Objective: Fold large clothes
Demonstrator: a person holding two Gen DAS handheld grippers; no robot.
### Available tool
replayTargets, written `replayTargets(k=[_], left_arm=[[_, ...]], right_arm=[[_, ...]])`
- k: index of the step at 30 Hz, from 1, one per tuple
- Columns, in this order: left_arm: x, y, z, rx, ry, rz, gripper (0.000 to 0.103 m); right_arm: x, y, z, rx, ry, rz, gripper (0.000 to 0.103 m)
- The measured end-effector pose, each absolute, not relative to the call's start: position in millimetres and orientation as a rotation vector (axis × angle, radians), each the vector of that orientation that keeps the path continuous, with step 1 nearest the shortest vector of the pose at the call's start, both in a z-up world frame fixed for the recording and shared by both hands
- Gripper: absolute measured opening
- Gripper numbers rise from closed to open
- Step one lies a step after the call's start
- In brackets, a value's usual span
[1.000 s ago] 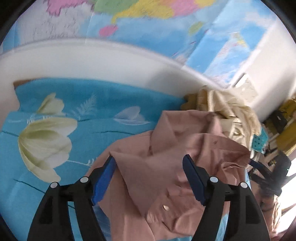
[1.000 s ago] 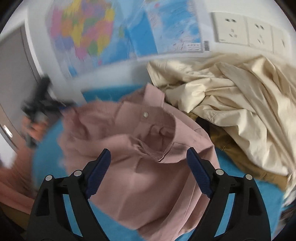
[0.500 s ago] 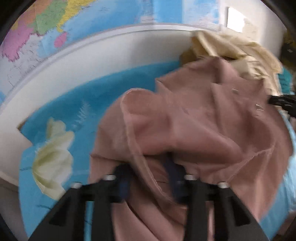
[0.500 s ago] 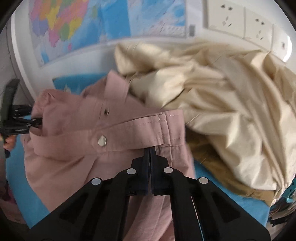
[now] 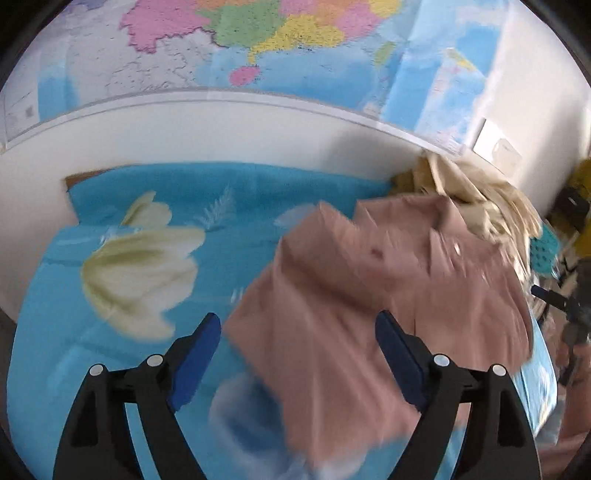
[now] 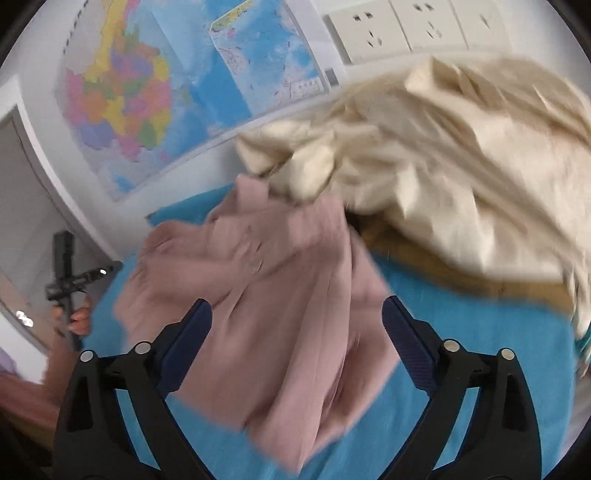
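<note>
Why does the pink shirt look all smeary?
Motion blur: in the left wrist view the pink shirt and flowered blue sheet smear; in the right wrist view the cream clothes streak too. Fisheye bends the wall map.

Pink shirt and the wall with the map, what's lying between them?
In the left wrist view, bare blue floral bedsheet separates the pink shirt from the wall; rightward, the cream garment pile fills that gap.

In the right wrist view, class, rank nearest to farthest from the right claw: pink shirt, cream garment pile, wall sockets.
1. Pink shirt: on the blue sheet, reaching between the open right claw fingers.
2. Cream garment pile: behind the shirt, to the right.
3. Wall sockets: on the wall, above the pile.
</note>
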State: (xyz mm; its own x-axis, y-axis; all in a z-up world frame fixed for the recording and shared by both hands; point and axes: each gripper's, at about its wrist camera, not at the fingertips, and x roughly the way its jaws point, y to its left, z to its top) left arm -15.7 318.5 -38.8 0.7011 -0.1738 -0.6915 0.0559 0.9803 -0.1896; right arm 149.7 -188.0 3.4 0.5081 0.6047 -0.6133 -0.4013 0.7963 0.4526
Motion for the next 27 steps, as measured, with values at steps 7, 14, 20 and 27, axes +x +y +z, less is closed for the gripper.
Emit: replayTargets(k=[7, 14, 20, 27], left_arm=[[-33, 309, -87, -0.177, 0.876, -0.203, 0.092], [-34, 284, -96, -0.252, 0.891, -0.272, 0.017], [-91, 273, -64, -0.309, 0.884, -0.395, 0.015], [-126, 272, -69, -0.184, 0.932, -0.238, 0.035]], right_arm=[[133, -180, -58, 0.352, 0.987, 0.635, 0.097], [138, -166, -58, 0.468, 0.967, 0.740, 0.009], [81, -176, -5, 0.458, 0.892, 0.875, 0.007], [57, -199, -23, 0.250, 1.037, 0.604, 0.054]])
